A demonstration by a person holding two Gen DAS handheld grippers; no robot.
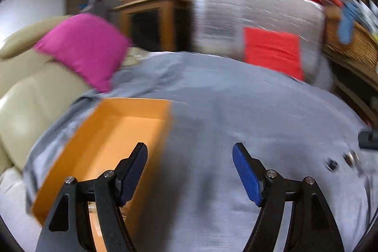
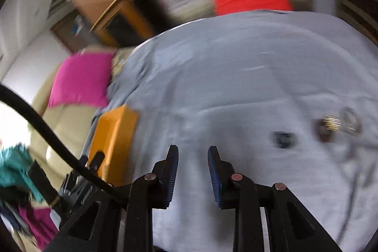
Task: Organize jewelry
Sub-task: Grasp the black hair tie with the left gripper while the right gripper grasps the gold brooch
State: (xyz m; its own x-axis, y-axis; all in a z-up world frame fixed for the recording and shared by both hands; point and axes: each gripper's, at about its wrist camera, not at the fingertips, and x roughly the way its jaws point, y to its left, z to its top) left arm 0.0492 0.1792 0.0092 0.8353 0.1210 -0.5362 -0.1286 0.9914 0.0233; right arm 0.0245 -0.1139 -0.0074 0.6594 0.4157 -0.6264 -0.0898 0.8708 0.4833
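Two tools were mine, one in each hand, and both views were smeared by blur.

From the left wrist, my left tool (image 1: 190,154) stood released, its blue pads (image 1: 245,176) spread wide with nothing between them, touching nothing. Under its left finger lay the orange box (image 1: 113,134), open-topped, resting on the grey cloth (image 1: 236,105) that covered the table. Far to the right on the cloth sat a few small pieces of jewelry (image 1: 342,161), too blurred to name, well apart from the box. A pink cushion (image 1: 82,46) leaned on the beige sofa (image 1: 30,91) behind the box, and a red cushion (image 1: 271,49) stood at the far edge.

From the right wrist, my right tool (image 2: 193,158) was parted only narrowly, empty, its ribbed pads clear of the cloth (image 2: 236,74). The jewelry (image 2: 335,124) lay ahead and to the right: a gold-coloured piece, something ring-shaped beside it, and a dark piece (image 2: 283,136) nearer the tool. The orange box (image 2: 113,134) sat left. A black cable (image 2: 47,126) crossed the lower left corner in front of the sofa.
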